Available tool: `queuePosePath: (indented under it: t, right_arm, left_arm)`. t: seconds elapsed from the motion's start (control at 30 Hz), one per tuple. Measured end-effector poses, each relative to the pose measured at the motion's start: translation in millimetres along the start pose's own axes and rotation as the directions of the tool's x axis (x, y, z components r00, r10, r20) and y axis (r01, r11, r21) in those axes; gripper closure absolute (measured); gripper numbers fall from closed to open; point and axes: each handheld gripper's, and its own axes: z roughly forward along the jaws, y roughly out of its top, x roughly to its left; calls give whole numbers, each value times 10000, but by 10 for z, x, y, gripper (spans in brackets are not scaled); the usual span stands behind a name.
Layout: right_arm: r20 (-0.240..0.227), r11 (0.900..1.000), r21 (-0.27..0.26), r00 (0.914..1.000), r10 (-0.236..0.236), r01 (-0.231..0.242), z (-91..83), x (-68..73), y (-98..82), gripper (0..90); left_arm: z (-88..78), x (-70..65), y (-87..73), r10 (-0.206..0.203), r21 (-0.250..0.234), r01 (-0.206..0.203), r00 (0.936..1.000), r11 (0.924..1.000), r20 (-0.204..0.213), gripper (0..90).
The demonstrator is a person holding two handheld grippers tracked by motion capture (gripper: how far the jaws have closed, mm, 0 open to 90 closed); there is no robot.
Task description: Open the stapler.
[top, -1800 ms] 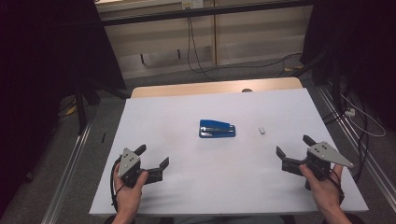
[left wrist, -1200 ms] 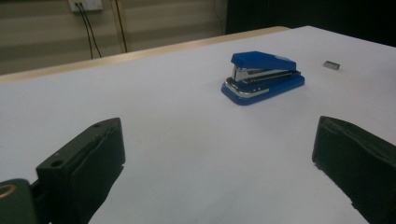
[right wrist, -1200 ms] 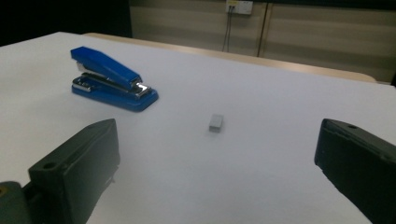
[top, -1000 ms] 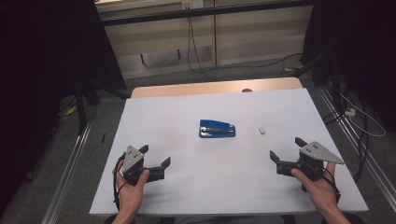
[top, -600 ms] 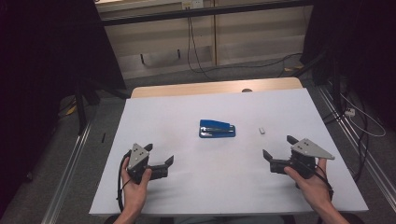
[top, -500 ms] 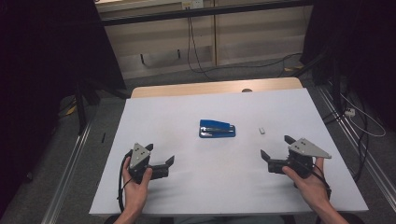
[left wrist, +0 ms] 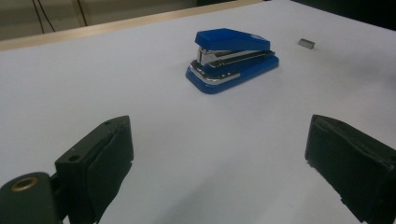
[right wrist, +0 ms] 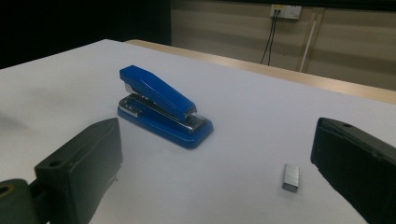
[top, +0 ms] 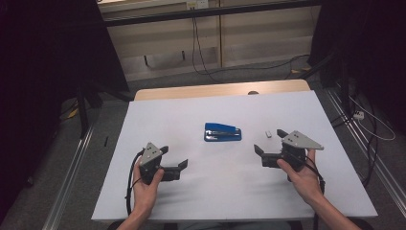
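Both hands have crept forward and inward across the desk (top: pixel 158 115) since the earlier frames, the right one more than the left, while the blue stapler (top: pixel 222 132) and the small block of staples (top: pixel 268 134) have not shifted. From the high view, the left tongs (top: pixel 173 158) sit toward the near left of the white desk top, held from below by the left hand (top: pixel 146 184), jaws pointing right and slightly away toward the stapler. The right tongs (top: pixel 269 142) lie to the right of the stapler, gripped by the right hand (top: pixel 300 177), jaws aimed left. Both pairs of tongs stand wide open and hold nothing; each is apart from the stapler.

From the left gripper view the stapler (left wrist: pixel 232 59) lies flat on the desk ahead, between the spread jaws and well beyond them, its opening end turned toward the camera's left, with the staples (left wrist: pixel 306 43) farther off to its right. From the right gripper view the stapler (right wrist: pixel 163 105) lies ahead and left, and the staples (right wrist: pixel 291 177) rest on the desk just beside the right-hand jaw, not touching it.
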Motion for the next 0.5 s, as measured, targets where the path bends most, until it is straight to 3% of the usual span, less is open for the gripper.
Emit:
queuePosePath:
  t: [0.27,0.4,0.5]
  right_arm:
    - [-228,9999,127,9997,51,-48,149,48,93,16]
    - [-311,9999,115,9995,1,3,244,74,152,22]
    - [-557,9997,193,9983,-162,173,310,113,154,36]
  left_arm:
    - [171,30,85,20,-80,-20,10000,10000,6,79]
    - [262,27,107,-333,49,332,9993,9994,191,70]
    - [289,31,139,-115,-69,117,9996,9999,263,69]
